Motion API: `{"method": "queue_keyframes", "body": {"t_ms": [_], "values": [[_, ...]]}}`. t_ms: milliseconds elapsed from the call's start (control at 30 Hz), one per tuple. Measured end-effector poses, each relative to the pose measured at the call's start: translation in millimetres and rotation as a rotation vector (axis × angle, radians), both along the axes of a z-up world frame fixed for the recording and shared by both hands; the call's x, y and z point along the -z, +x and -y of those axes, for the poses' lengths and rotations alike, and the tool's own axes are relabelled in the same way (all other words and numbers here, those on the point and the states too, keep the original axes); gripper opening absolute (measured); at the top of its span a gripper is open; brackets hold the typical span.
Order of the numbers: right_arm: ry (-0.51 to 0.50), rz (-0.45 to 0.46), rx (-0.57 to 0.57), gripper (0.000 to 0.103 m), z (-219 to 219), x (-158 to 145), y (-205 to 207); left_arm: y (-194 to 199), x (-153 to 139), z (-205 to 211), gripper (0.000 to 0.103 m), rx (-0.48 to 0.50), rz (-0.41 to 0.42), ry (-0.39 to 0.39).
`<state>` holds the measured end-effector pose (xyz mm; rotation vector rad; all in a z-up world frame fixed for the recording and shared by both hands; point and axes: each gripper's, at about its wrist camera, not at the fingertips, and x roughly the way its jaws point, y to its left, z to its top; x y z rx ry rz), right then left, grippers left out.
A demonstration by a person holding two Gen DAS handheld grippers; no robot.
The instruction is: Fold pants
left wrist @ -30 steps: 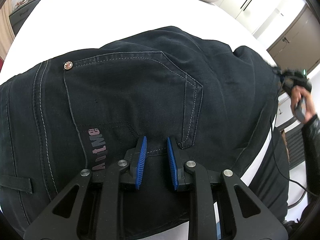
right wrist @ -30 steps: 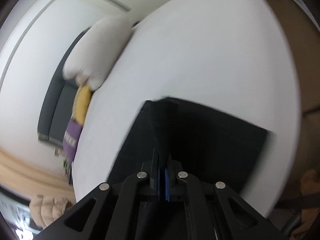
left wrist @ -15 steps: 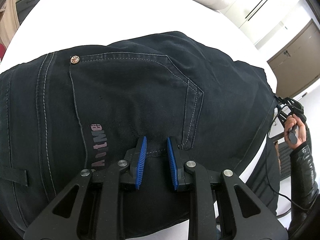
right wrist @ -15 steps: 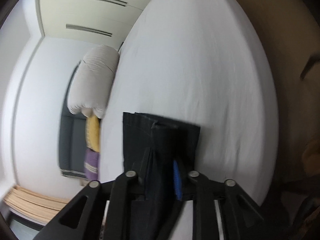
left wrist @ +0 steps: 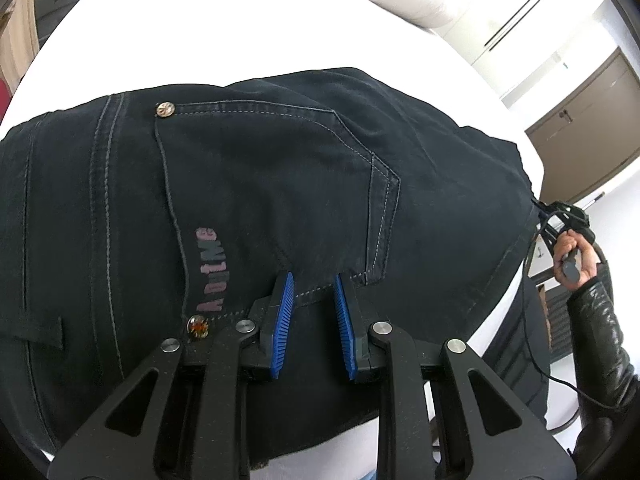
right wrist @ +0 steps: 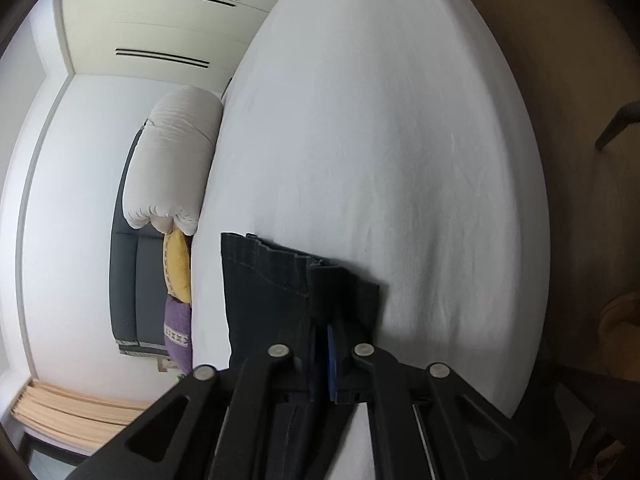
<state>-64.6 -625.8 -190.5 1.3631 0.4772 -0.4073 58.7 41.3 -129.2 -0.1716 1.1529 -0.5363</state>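
Note:
Dark denim pants [left wrist: 260, 208] lie spread on a white bed [left wrist: 220, 28], back pocket up, with pink lettering beside the pocket. My left gripper [left wrist: 314, 284] is open just above the seat of the pants, its blue pads apart near the pocket's lower edge. In the right wrist view my right gripper [right wrist: 326, 330] is shut on a folded edge of the pants [right wrist: 268, 280], with the hem sticking out past the fingers over the bed. The right gripper also shows at the far right of the left wrist view [left wrist: 570, 220], held in a hand.
A white duvet roll [right wrist: 176, 164], a yellow pillow [right wrist: 176, 264] and a purple pillow [right wrist: 178, 332] lie at the head of the bed. Brown cabinets [left wrist: 588, 128] stand beyond the bed's right side. The bed edge [right wrist: 536, 280] drops off to the right.
The right gripper has swung with the pant edge, so less cloth shows in front of it. The left gripper has drawn back slightly over the seat, still open.

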Motion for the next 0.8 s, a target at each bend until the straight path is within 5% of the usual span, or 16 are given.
{"method": "queue_keyframes", "body": {"t_ms": [133,267,500,800], "values": [[-0.151,-0.130,0.014,0.040,-12,-33,-18,-9,1,-18,0.021,-0.015,0.011,-0.042],[-0.228,-0.091,-0.199,0.040,-66,-72,-22,-12,0,-27,0.021,-0.025,0.017,-0.061],[-0.002,0.064,-0.644,0.040,-208,-63,-5,-20,-3,-45,0.021,-0.032,0.033,-0.075],[0.171,0.056,-0.757,0.050,-279,-23,22,-33,-3,-56,0.021,-0.048,0.037,-0.098]]}}
